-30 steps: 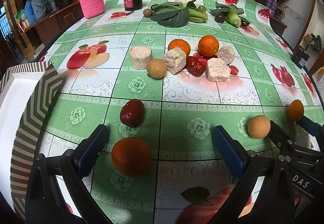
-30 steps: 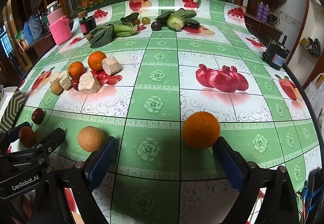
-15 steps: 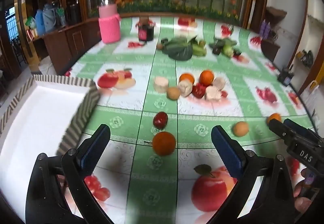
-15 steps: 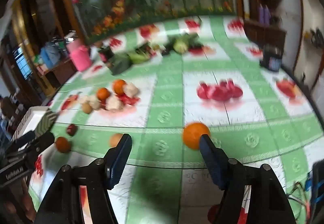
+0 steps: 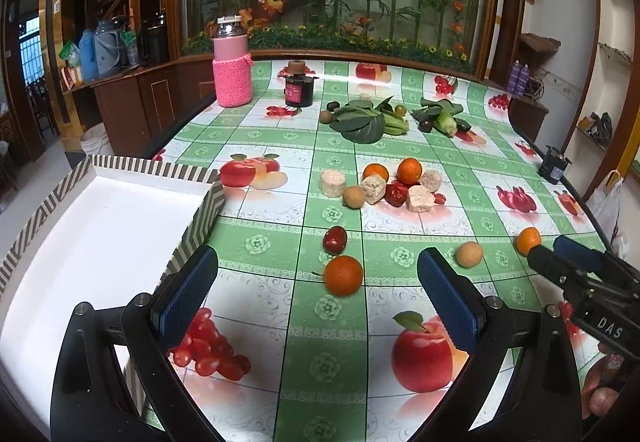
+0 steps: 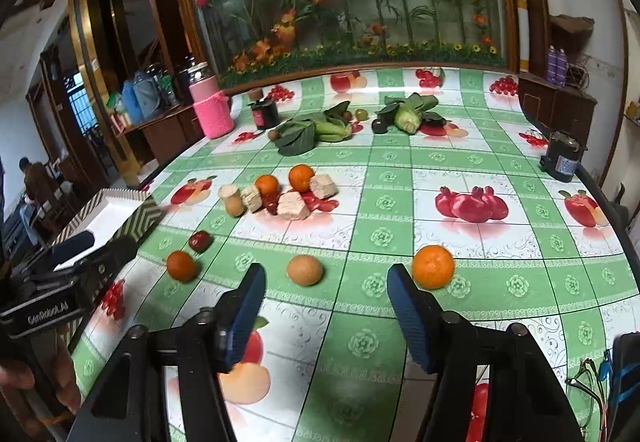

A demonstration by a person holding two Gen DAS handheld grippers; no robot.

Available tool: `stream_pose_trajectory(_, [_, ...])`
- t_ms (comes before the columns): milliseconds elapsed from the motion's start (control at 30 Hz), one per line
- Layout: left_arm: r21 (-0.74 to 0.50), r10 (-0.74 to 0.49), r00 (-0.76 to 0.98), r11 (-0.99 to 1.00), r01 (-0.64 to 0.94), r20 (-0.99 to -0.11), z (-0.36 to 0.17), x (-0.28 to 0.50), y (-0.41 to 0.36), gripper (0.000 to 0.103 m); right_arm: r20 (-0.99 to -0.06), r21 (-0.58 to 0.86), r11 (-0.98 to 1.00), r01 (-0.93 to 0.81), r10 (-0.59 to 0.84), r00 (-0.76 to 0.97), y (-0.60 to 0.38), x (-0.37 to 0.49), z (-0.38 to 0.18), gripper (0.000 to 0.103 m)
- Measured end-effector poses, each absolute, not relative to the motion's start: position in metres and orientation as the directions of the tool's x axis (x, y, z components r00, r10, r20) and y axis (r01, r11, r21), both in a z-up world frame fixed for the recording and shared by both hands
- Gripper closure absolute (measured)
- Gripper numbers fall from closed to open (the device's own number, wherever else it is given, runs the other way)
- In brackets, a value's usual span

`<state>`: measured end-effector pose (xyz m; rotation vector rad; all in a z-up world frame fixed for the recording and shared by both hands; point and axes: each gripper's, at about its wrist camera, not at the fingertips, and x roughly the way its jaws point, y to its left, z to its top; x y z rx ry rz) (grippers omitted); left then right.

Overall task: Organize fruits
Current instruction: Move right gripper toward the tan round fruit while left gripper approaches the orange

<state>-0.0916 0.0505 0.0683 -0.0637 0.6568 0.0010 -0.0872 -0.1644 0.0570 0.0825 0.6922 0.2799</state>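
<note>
striped tray [image 5: 208,210] at tabletop [image 5: 400,162] left edge, white inside bare, left gripper [image 5: 316,298] wide, right gripper [image 6: 324,306] closing, both hold nothing

- The white tray [image 5: 100,234] with the striped rim is cut off by the left edge in the left wrist view. Its near part sits behind the left gripper's [image 5: 318,292] arm.
- In the right wrist view the left gripper [image 6: 94,244] covers the tray's [image 6: 116,208] near side.
- The hand [image 5: 602,394] under the right gripper [image 5: 560,256] shows only a few fingers at the right edge.
- A person [image 6: 34,182] far away on the left is too small to make out.
- Some wires [image 6: 590,388] at the near right are cut off by the edge.
- The label on the small dark jar [image 5: 299,90] is too small to read.
</note>
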Motion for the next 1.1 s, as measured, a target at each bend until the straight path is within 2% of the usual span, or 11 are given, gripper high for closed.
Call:
stream_pose_trajectory(133, [-0.027, -0.004, 0.797, 1.0, -0.015, -0.604, 0.068, -0.094, 0.045, 0.002, -0.606, 0.174, 0.953, -0.247, 0.301, 0.736, -0.164, -0.093, 0.058, 0.041])
stream_pose_trajectory(333, [-0.043, -0.013, 0.792, 0.999, -0.016, -0.611, 0.066, -0.094, 0.047, 0.002, -0.572, 0.144, 0.949, -0.281, 0.312, 0.759, -0.159, -0.104, 0.063, 0.041])
stream_pose_trajectory(600, [-0.027, -0.004, 0.792, 1.0, -0.016, -0.611, 0.064, -0.093, 0.048, 0.002, -0.585, 0.148, 0.94, -0.306, 0.333, 0.74, -0.154, -0.101, 0.06, 0.041])
stream_pose_trajectory(1100, [-0.063, -0.079, 0.741, 0.997, 0.05, -0.667, 0.048, -0.086, 0.063, 0.002, -0.647, 0.157, 0.941, -0.299, 0.327, 0.689, -0.15, -0.089, 0.044, 0.042])
